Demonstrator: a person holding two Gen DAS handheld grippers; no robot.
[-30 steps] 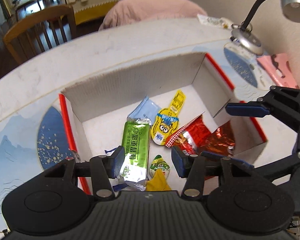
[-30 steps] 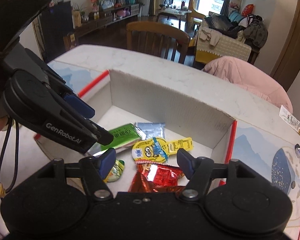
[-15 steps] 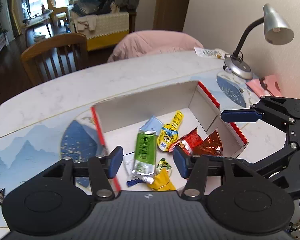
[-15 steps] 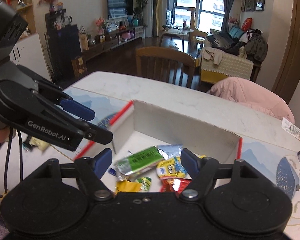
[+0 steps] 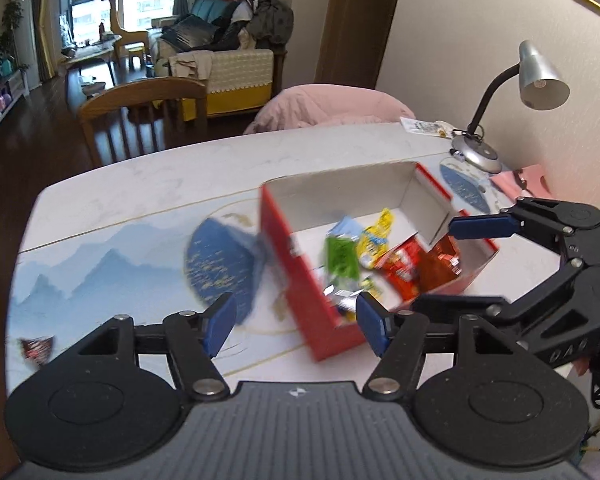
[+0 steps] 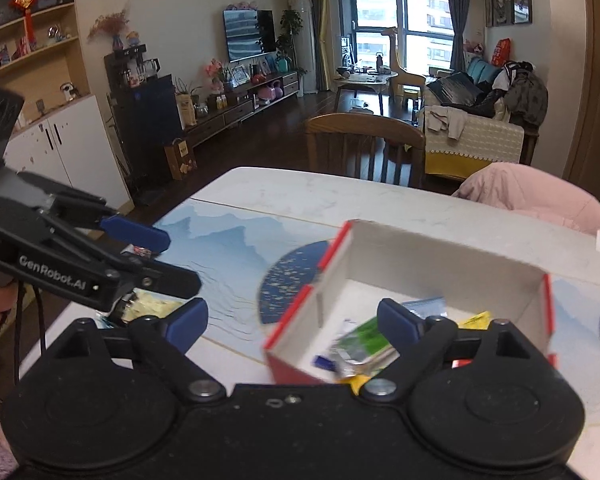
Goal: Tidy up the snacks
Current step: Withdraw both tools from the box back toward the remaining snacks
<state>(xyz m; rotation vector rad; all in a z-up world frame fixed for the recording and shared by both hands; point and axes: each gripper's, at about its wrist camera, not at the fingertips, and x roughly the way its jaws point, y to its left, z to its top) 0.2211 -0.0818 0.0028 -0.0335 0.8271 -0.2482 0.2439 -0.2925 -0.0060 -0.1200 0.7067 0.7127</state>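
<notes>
The red cardboard box with a white inside (image 5: 300,280) stands open on the pale marble-look surface (image 5: 160,172), on a blue mountain-print mat (image 5: 100,272), and serves here as the landmark. Inside the box lie the snacks: a green foil packet (image 5: 342,258), a yellow cartoon pouch (image 5: 374,240), a light blue sachet (image 5: 346,228) and red crinkled wrappers (image 5: 404,268), all blurred. Beyond the box, a silver gooseneck desk lamp (image 5: 536,76) stands near the wall, with a pink paper (image 5: 520,180) beside it. Behind the box are a wooden chair (image 5: 140,116) and a pink cushion (image 5: 332,108). Far to the left of the box, a small dark red packet (image 5: 36,350) lies alone on the mat. The left tool (image 5: 296,326) is spread over the near corner of the box, its jaws have just been opening, and nothing is between them. The right tool (image 6: 292,320) is spread wide at the left wall of the box, also just opening; the pads press on nothing.
</notes>
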